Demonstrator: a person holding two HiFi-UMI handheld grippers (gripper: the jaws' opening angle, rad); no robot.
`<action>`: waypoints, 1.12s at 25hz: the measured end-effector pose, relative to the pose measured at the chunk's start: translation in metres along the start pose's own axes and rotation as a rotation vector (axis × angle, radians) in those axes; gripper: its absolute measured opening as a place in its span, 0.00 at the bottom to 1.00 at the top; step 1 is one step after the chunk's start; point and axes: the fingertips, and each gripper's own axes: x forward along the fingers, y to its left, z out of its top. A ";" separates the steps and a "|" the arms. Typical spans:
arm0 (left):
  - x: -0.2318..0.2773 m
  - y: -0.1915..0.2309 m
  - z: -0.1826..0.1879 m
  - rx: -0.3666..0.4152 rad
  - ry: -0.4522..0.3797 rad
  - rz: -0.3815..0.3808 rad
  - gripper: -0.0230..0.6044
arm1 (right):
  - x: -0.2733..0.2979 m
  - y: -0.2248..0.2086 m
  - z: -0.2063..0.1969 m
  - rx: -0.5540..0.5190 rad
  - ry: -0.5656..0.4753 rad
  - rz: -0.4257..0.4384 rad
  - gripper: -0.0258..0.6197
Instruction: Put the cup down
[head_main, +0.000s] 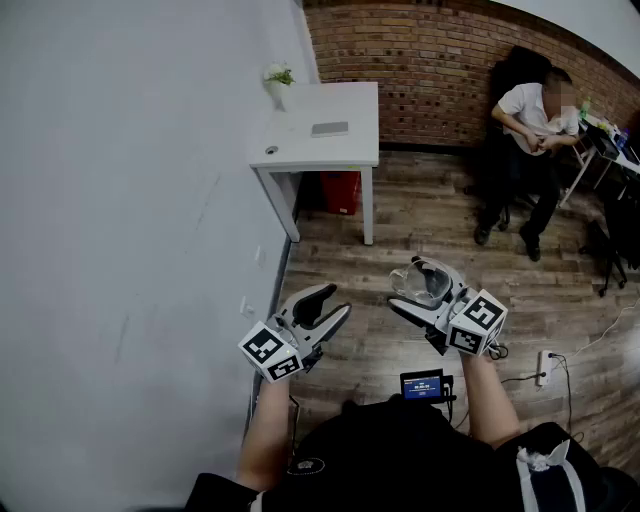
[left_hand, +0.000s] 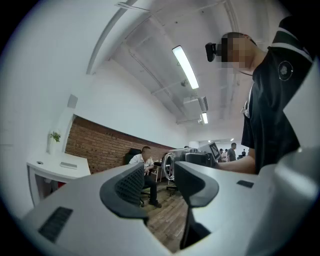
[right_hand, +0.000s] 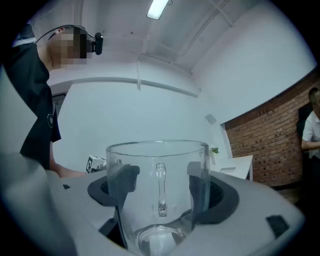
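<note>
While the clear cup (right_hand: 159, 200) is being clamped between the jaws of the right gripper (head_main: 410, 287), the left gripper (head_main: 336, 301) is being held empty, jaws apart.

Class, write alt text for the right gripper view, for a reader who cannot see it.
A clear glass cup with a handle is held between the pads of the right claw. Behind it are a white wall and, at right, a brick wall and white table.
</note>
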 end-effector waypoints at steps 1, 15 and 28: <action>0.001 0.000 0.000 0.001 0.000 0.001 0.33 | 0.000 -0.001 0.001 0.001 -0.002 0.002 0.68; 0.005 0.000 0.004 -0.002 0.006 0.004 0.33 | -0.001 0.002 0.006 0.013 -0.009 0.024 0.68; 0.000 -0.001 -0.005 -0.004 0.005 0.007 0.33 | -0.004 0.009 -0.004 0.006 -0.006 0.033 0.68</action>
